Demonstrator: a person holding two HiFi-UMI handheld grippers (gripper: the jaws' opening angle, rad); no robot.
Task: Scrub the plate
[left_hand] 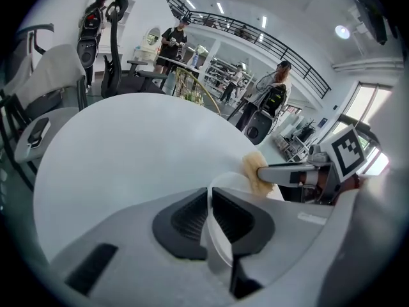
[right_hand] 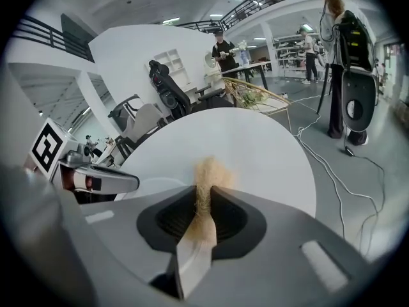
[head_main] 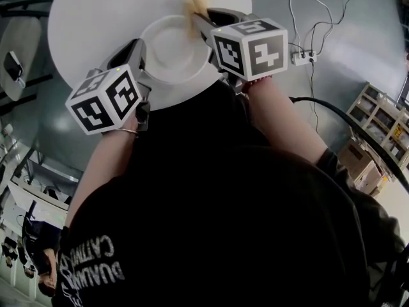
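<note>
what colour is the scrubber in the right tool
The scrubber is pale yellowish tan, clearest in the right gripper view.

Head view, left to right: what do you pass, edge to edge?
Chair → left gripper, clamped on the plate's rim → plate → right gripper, holding the scrub pad → power strip → shelf unit.

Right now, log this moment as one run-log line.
left gripper: shut on plate rim | right gripper: shut on tan scrubber | scrubber: at plate's far rim | plate: on white table
</note>
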